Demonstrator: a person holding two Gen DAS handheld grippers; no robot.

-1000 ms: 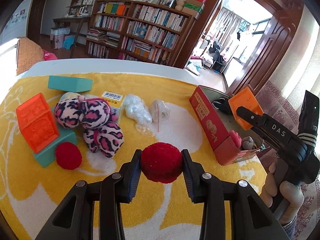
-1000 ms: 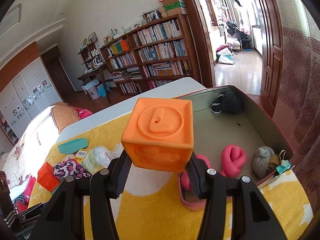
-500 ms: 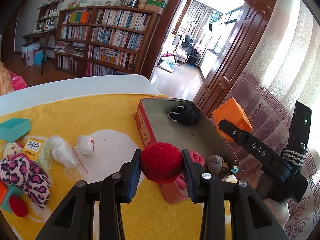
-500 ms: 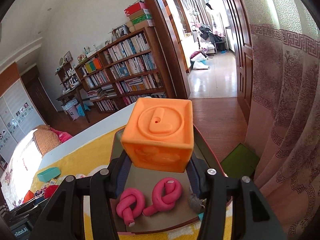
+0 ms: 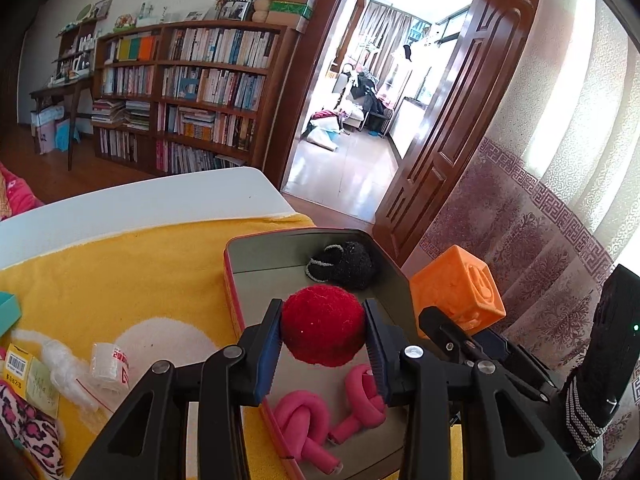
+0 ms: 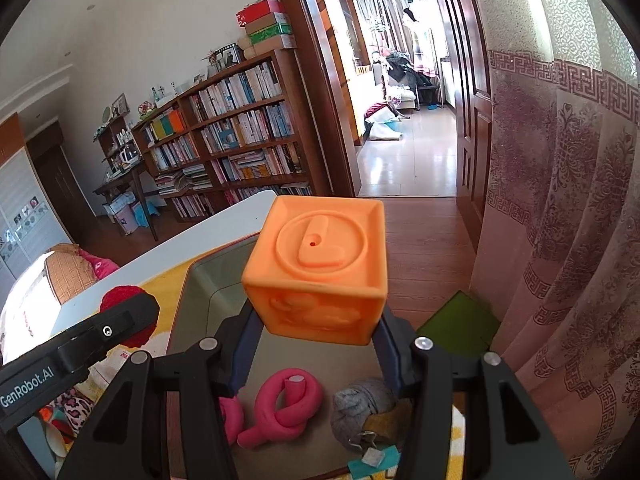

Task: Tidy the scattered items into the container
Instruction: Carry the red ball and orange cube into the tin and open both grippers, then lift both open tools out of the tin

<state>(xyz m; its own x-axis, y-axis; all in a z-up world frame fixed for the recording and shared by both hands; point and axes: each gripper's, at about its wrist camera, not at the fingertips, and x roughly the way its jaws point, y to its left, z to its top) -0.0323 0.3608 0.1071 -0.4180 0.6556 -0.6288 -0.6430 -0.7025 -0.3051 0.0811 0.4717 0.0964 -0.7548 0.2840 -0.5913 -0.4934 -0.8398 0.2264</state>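
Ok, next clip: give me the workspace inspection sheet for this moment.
Surface: yellow towel over a white table.
Job's things: red tin holds pink knotted rolls, a black knit piece and a grey bundle.
Clutter: leopard plush, plastic-wrapped bits, teal block on the towel.
Grippers: left gripper clamps a red pompom; right gripper clamps an orange cube, both over the tin.
Cables: nothing seen.
Surroundings: bookshelf, open doorway, curtain.
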